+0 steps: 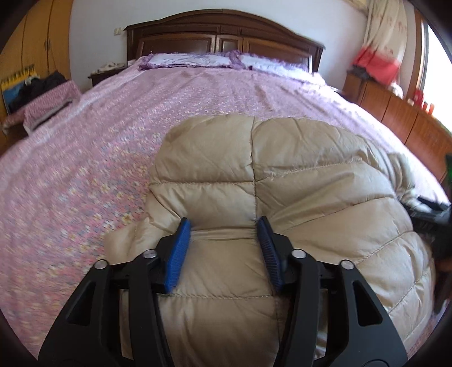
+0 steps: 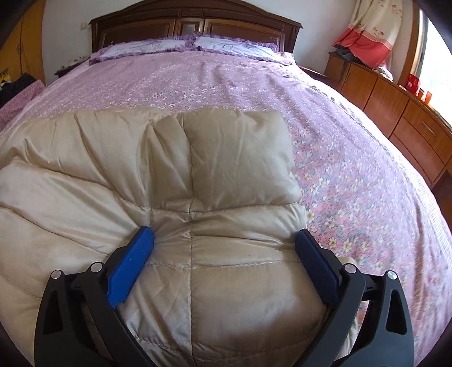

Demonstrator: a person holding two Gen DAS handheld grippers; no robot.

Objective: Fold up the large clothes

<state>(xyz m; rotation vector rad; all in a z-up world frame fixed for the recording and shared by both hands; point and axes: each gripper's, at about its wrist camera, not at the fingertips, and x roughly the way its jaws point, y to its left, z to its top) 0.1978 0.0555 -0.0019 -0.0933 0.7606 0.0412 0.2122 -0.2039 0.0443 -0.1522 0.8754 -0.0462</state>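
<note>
- A beige quilted down jacket [image 1: 282, 180] lies on the near part of a bed, on a pink-and-lilac flowered bedspread [image 1: 84, 158]; it is puffy and creased, with stitched seams across its panels.
- The left gripper [image 1: 223, 225] points down at the jacket with its jaws parted. The blue pads [image 1: 178, 254] stand either side of a bulge of the padded fabric and dent it at the sides; whether they truly clamp it I cannot tell.
- In the right wrist view the right gripper [image 2: 224, 235] is also over the jacket [image 2: 113, 175], jaws spread wide. Its blue pads [image 2: 130, 265] flank a broad swell of the fabric, each touching it at the edge; a firm grasp cannot be told here either.
- A squarish folded part of the jacket lies ahead of the right gripper, its far edge towards the headboard.
- The bedspread [image 2: 353, 169] stretches beyond the jacket to two purple-frilled pillows [image 2: 234, 45] against a dark wooden headboard [image 2: 195, 22].
- A wooden cabinet [image 2: 395, 107] runs along the right side of the bed, below a curtain [image 2: 373, 31] with a red hem.
- A dark part of the other gripper shows at the right edge of the left wrist view.
</note>
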